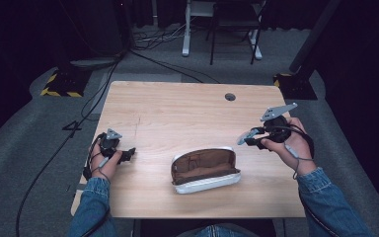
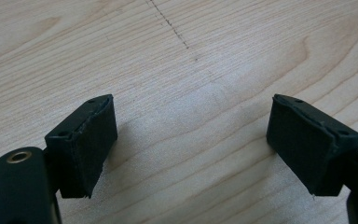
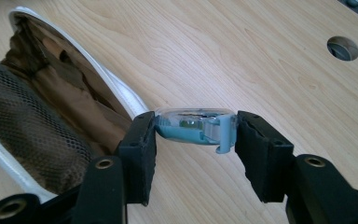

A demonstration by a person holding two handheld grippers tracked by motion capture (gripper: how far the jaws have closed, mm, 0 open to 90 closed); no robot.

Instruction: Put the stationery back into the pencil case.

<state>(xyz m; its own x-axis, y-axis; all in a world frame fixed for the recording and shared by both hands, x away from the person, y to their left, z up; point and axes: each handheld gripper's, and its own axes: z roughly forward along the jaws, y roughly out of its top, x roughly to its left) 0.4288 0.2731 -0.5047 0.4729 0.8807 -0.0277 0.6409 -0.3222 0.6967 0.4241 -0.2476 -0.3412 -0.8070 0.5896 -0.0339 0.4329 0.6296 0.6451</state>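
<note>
1. Your right tool is clamped on a small clear and blue correction-tape dispenser, its pads pressing both ends.
2. The dispenser sits crosswise between the pads, lifted off the counter.
3. Seen from above, your right tool is held to the right of the open pouch, apart from it.
4. The pouch lies on the counter near the front edge, its brown lining showing.
5. Your left tool stands wide with nothing between its pads, low over bare counter at the left.
</note>
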